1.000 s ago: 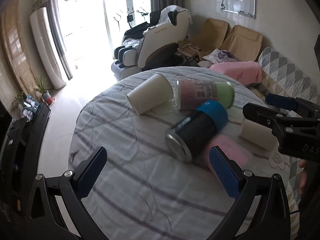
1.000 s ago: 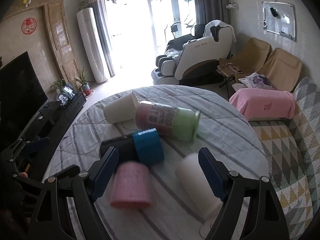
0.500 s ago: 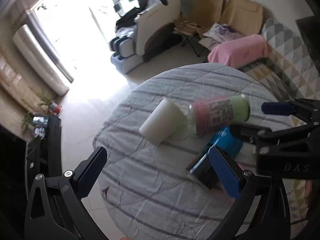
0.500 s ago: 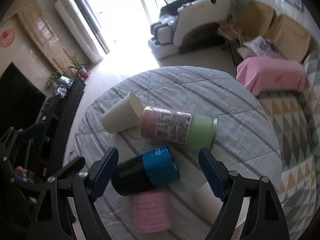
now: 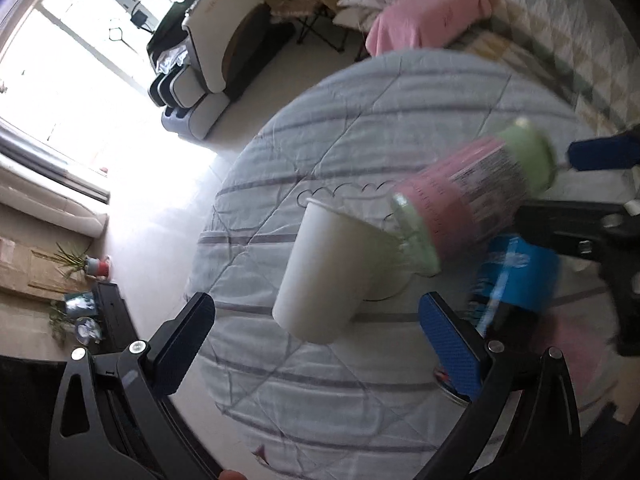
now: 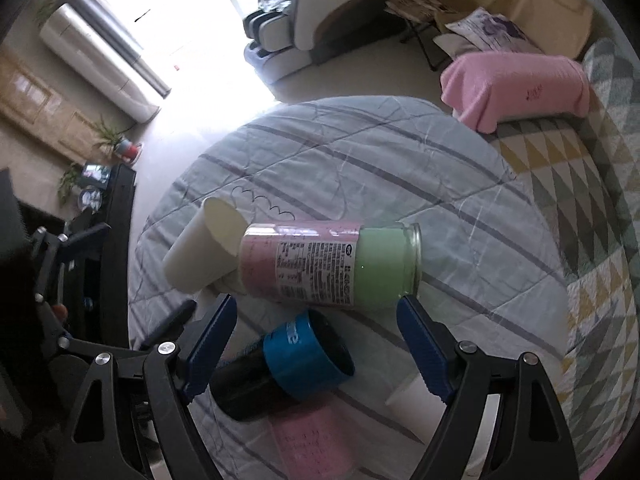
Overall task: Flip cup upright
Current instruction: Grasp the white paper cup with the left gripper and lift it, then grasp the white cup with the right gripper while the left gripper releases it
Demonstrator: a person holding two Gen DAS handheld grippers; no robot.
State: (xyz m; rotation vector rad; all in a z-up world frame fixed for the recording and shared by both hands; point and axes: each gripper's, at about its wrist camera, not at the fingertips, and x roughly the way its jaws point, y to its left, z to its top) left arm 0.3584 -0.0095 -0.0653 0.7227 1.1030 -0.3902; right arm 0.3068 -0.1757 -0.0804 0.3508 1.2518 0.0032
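Note:
Several cups lie on their sides on the round table [image 5: 360, 112] with a striped grey cloth. A white cup [image 5: 328, 272] lies between and beyond my open left gripper [image 5: 320, 344]; it also shows in the right wrist view [image 6: 200, 248]. A pink-and-green cup [image 6: 332, 264] lies beside it, also in the left wrist view [image 5: 472, 200]. A black cup with a blue band [image 6: 284, 368] lies between the fingers of my open right gripper [image 6: 316, 348]. A pink cup [image 6: 312, 444] and another white cup [image 6: 412, 404] lie below.
A pink-covered stool [image 6: 516, 84], a patterned sofa [image 6: 592, 216] and a massage chair [image 6: 320, 20] stand past the table. A dark TV cabinet [image 6: 108, 240] is at the left. The right gripper's fingers [image 5: 600, 156] cross the right side of the left wrist view.
Both grippers have risen and tilted down over the table. The left one has shifted toward the white cup. The cups have not moved.

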